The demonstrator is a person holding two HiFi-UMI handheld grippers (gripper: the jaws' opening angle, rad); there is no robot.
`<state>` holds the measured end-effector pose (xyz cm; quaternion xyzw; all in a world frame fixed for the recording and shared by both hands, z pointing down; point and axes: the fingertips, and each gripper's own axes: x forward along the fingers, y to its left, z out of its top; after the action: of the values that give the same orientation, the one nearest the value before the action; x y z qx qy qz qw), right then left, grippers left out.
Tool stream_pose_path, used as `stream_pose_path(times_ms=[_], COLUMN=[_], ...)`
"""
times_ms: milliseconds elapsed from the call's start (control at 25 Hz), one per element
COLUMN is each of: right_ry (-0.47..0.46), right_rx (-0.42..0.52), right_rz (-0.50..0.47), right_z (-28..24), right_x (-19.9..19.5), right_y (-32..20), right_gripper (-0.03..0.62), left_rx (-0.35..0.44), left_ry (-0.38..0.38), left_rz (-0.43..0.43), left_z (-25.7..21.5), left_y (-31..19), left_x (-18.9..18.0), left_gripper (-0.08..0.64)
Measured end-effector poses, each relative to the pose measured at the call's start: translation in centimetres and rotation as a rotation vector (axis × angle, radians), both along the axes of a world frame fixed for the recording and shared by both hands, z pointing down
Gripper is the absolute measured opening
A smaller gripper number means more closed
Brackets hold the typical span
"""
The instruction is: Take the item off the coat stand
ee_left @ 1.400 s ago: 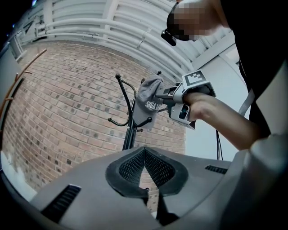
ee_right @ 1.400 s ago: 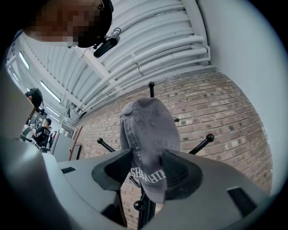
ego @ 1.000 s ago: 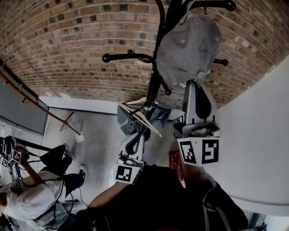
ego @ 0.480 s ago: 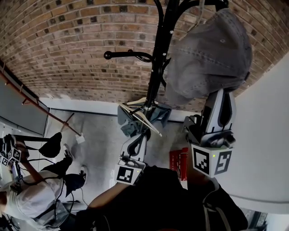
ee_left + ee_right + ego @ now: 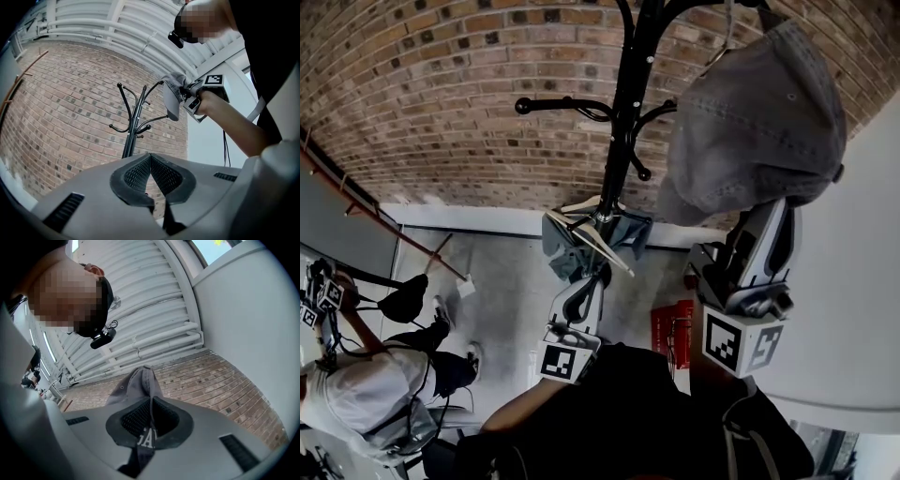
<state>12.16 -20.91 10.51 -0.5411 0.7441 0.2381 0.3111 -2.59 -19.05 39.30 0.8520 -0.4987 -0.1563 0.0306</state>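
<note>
A grey cap (image 5: 759,122) hangs to the right of the black coat stand (image 5: 628,122), close to its upper right hook. I cannot tell whether it touches the hook. My right gripper (image 5: 766,225) is below the cap, shut on its lower edge. In the right gripper view the cap (image 5: 136,385) rises out of the closed right gripper (image 5: 150,401). My left gripper (image 5: 598,277) is low beside the stand's pole, shut on nothing. The left gripper view shows the left gripper (image 5: 150,159) pointing at the stand (image 5: 133,126), with the cap (image 5: 171,96) and the right gripper (image 5: 197,96) above.
A brick wall (image 5: 441,112) is behind the stand and a white wall (image 5: 853,309) is close on the right. A hanger with a blue-grey garment (image 5: 595,239) sits low on the stand. A red object (image 5: 670,328) lies on the floor. Another person (image 5: 366,394) crouches at lower left.
My right gripper has carried the cap to the right and upward, away from the stand's pole. The left gripper has stayed about where it was. The person at lower left has shifted.
</note>
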Motion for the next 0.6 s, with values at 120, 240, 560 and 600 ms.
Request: stream_pose_path(times_ms=[120,240,560,600], right_ry=[0.003,-0.007,-0.012,-0.008], right_rx=[0.029,0.058,0.033,0.016], right_rz=[0.028,0.028,0.077,0.088], right_z=[-0.8,-1.4,0.0,0.7], right_x=[0.4,0.6,1.9,2.0], right_y=[1.1,2.3,4.3,4.3], right_gripper=[0.025,0.025,0.025,0.025], left_rx=[0.021,-0.003,-0.012,-0.013], left_ry=[0.018,0.008,0.008,0.004], left_rz=[0.008,0.019,0.013,0.011], left_z=[-0.3,0.2,-0.2,0.0], left_y=[0.6,1.2,1.9,2.0], left_x=[0.3,0.7,0.6,0.5], left_gripper=[0.017,0.017,0.017,0.017])
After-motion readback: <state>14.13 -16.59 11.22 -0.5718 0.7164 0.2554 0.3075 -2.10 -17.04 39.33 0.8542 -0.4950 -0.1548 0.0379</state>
